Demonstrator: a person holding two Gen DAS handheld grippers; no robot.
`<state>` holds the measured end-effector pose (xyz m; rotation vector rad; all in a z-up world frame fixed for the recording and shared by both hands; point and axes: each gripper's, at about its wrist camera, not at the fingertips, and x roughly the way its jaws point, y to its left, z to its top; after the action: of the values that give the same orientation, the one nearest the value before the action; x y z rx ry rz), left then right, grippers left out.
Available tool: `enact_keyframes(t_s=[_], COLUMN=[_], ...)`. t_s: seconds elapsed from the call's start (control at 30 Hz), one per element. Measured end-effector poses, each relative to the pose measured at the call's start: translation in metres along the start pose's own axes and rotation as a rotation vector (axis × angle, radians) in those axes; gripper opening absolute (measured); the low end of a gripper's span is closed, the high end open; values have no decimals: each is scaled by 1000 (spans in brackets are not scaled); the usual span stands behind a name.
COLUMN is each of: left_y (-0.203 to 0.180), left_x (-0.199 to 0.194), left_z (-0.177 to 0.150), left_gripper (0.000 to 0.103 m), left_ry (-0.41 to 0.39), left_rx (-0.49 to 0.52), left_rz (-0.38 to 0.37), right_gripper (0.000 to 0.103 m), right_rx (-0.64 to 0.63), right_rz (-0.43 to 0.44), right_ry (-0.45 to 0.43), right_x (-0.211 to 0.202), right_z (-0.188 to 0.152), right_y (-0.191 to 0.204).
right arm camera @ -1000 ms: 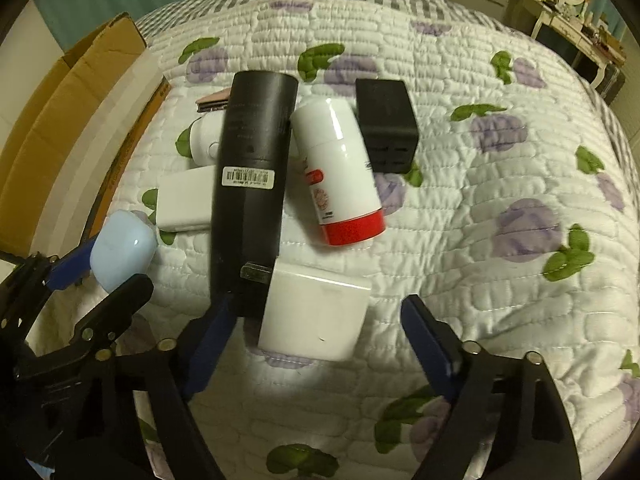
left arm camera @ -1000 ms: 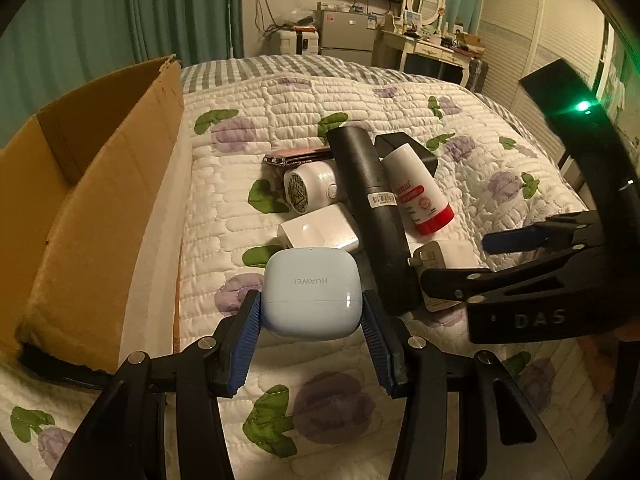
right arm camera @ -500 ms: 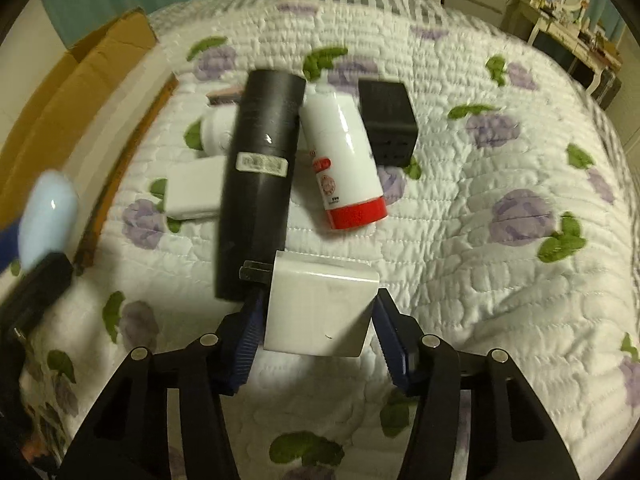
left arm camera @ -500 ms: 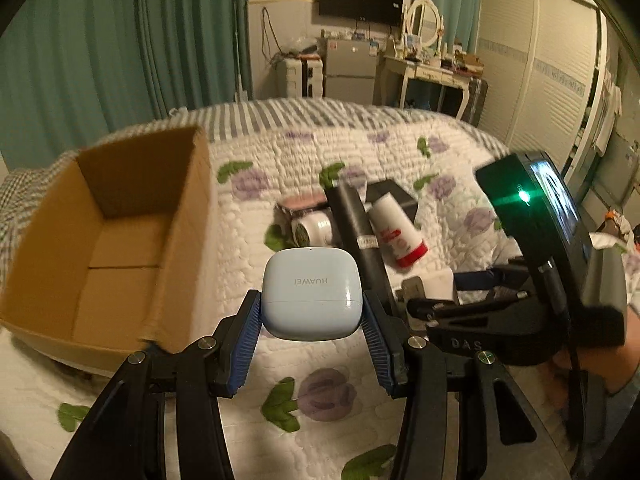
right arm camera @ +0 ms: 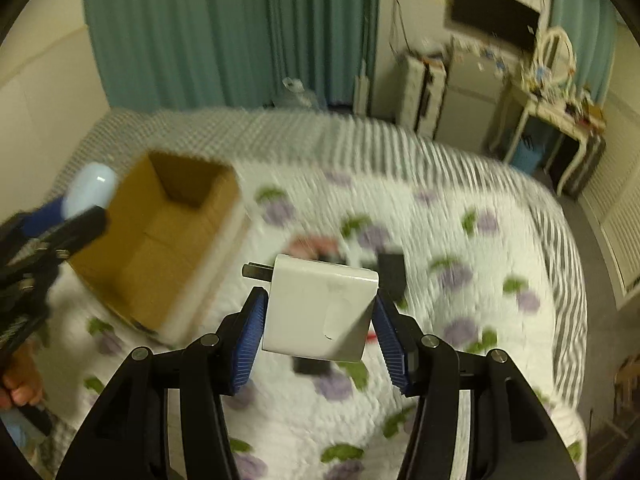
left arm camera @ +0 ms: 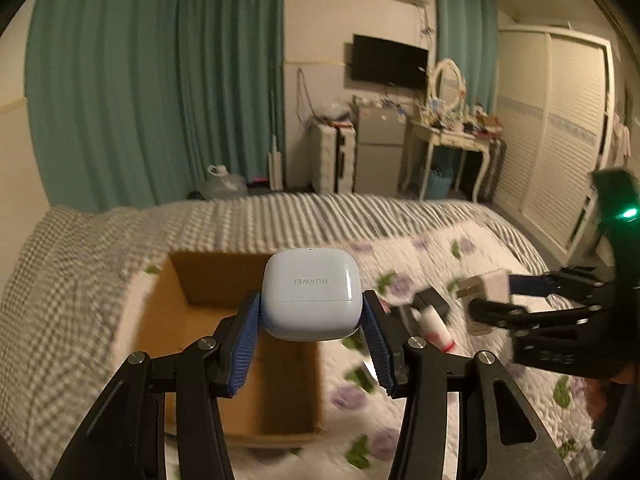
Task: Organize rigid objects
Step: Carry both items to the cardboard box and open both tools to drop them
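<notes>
1. L gripper (left arm camera: pixel 312 342): jaws clenched on the pale-blue Huawei earbud case (left arm camera: pixel 310 294). A sec ago it sat low over the quilt beside the pile; now it's lifted and hangs in front of the open cardboard box (left arm camera: pixel 224 360).
2. R gripper (right arm camera: pixel 318 336): jaws clenched on the white plug charger (right arm camera: pixel 320 308), prongs pointing left. A sec ago the jaws stood wide around it on the quilt; half a sec ago they'd closed; now it's up off the bed (right arm camera: pixel 500 320).
3. Box sits on the bed's left side, flaps up, inside looks bare as far as visible.
4. Left on the quilt, mid-bed & blurred: red-capped white bottle (left arm camera: pixel 434 330), black block (left arm camera: pixel 432 302), other bits too smeared to name.
5. Meaning: both pickups look done, so both hands are in the carry stage twd the box. L is nearer, prob drops first.
6. Next move, as I judge: bring each item over the box opening, then release. Watch the two grippers don't clash at the rim.
</notes>
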<state>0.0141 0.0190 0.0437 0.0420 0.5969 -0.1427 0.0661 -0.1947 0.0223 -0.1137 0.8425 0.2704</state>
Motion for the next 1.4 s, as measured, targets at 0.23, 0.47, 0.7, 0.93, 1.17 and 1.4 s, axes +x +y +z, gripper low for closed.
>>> enact_keyframes(t_s=[0.23, 0.47, 0.7, 0.93, 1.17, 1.4], left_y=[52, 86, 101, 116, 121, 131], left_x=[10, 59, 101, 123, 122, 110], left_z=[21, 6, -25, -38, -38, -34], left_gripper=[50, 50, 51, 51, 60, 65], left_ry=[-11, 81, 158, 210, 199, 185], left_rx=[12, 35, 23, -7, -23, -83], left_rz=[75, 94, 80, 99, 103, 89], right_gripper=[53, 53, 51, 51, 51, 51], right_rx=[-57, -87, -120, -124, -142, -140], right_rz=[43, 83, 97, 117, 111, 86], right_ry=[-74, -37, 15, 35, 12, -2], right_x=[-5, 35, 82, 118, 116, 118], right_z=[46, 58, 56, 52, 61, 69], right_y=[48, 82, 103, 113, 122, 124])
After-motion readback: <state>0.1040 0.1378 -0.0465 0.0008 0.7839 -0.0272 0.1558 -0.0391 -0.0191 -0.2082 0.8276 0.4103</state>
